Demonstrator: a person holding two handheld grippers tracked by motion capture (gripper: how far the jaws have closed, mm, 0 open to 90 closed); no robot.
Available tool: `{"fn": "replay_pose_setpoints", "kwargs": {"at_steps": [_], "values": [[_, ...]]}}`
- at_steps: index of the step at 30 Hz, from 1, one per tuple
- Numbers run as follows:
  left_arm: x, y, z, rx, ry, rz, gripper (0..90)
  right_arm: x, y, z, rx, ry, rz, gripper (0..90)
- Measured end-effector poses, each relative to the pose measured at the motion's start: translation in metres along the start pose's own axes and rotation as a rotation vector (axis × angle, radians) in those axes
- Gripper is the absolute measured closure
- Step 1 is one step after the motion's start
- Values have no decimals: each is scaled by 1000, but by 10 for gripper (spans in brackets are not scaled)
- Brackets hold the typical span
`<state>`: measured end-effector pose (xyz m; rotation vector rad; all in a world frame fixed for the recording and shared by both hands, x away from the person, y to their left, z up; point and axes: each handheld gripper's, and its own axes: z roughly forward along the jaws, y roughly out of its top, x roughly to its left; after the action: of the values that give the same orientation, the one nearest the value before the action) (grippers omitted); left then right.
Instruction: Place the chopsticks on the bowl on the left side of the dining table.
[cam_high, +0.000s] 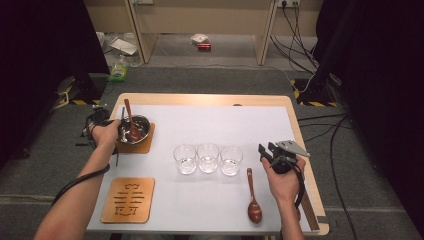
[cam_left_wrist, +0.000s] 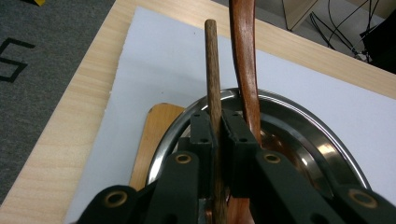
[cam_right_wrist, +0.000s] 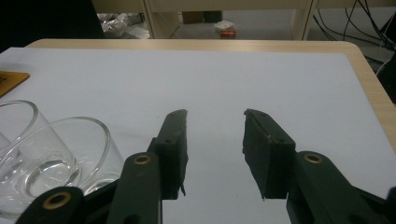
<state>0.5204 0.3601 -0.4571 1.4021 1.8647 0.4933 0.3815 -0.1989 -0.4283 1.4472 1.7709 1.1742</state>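
Two grippers | left gripper (cam_left_wrist: 216, 135) clamped on thin, straight brown wooden stick (cam_left_wrist: 212, 70) | right gripper (cam_right_wrist: 215, 154) apart, empty

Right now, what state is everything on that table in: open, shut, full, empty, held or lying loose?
left gripper: shut on the thin wooden stick, over the bowl
right gripper: open, nothing between its jaws
metal bowl: on a wooden coaster, a dark wooden spoon leaning in it
three glasses: upright, in a row
second wooden spoon: lying loose on the table
carved coaster: bare
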Motion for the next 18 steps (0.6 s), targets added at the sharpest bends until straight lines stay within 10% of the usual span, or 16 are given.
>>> {"fn": "replay_pose_setpoints", "kwargs": {"at_steps": [18], "values": [[-2,1,-2,12,-4,2,778,0,0,1,-1,3,0,602]]}}
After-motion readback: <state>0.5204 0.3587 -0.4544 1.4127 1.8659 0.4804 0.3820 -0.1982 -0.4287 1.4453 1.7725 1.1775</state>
